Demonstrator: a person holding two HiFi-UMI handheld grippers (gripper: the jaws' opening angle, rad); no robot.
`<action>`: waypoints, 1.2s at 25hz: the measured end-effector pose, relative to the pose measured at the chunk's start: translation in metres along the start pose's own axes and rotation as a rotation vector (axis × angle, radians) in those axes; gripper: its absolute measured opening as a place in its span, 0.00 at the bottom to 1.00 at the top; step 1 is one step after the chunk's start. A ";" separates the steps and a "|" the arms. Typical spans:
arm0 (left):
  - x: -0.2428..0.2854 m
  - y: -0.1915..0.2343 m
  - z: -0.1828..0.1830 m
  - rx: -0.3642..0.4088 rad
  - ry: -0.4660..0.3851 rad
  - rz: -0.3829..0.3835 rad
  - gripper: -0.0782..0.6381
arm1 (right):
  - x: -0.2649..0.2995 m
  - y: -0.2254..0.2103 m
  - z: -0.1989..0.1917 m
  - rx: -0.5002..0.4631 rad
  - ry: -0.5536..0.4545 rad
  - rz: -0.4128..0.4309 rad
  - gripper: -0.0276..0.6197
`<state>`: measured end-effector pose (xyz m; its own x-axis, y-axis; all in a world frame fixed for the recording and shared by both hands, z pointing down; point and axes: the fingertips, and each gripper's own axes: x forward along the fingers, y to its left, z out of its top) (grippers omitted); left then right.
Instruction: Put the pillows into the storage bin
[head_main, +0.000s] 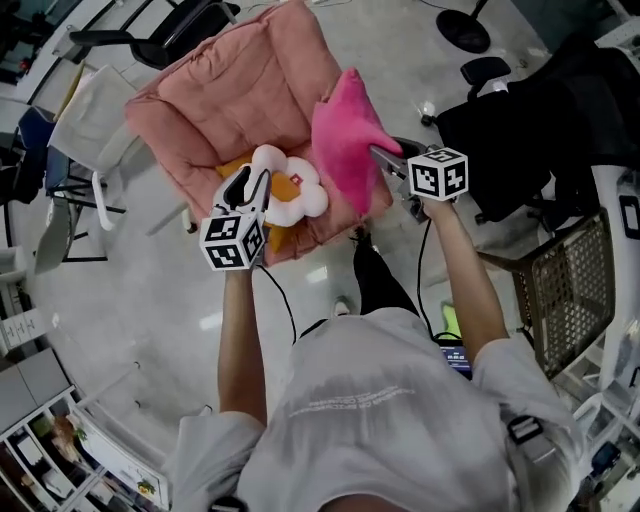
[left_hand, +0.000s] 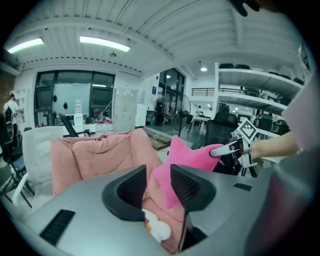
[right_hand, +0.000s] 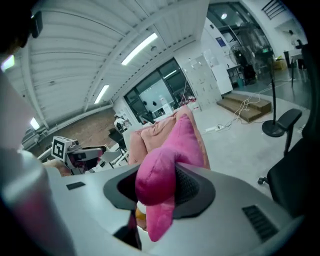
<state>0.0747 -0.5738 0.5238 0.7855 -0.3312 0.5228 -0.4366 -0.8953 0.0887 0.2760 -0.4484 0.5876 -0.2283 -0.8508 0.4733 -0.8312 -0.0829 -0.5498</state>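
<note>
In the head view a pale pink padded bin (head_main: 230, 90) stands on the floor ahead of me. My right gripper (head_main: 385, 160) is shut on one point of a bright pink star pillow (head_main: 345, 140) and holds it above the bin's right edge. From the right gripper view that star pillow (right_hand: 165, 170) fills the jaws of the right gripper (right_hand: 157, 187). My left gripper (head_main: 250, 187) pinches a petal of a white flower pillow (head_main: 295, 195) with an orange middle. In the left gripper view the flower pillow (left_hand: 159, 229) shows low between the jaws of the left gripper (left_hand: 157, 182).
A black office chair (head_main: 520, 130) and a mesh chair (head_main: 570, 280) stand to the right. A white chair (head_main: 90, 120) is at the left, and another dark chair (head_main: 170, 40) behind the bin. Cables hang from both grippers along my arms.
</note>
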 end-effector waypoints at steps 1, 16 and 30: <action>-0.003 -0.010 0.004 0.027 -0.010 -0.024 0.34 | -0.018 0.005 0.003 -0.007 -0.033 -0.020 0.28; -0.063 -0.204 0.043 0.299 -0.123 -0.430 0.35 | -0.305 0.054 -0.070 0.146 -0.436 -0.386 0.28; -0.085 -0.456 -0.071 0.410 0.061 -0.835 0.36 | -0.535 0.057 -0.310 0.519 -0.583 -0.734 0.28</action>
<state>0.1760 -0.1159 0.4985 0.7457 0.4730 0.4693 0.4576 -0.8755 0.1553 0.1936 0.1635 0.5167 0.6313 -0.6083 0.4812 -0.3180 -0.7689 -0.5547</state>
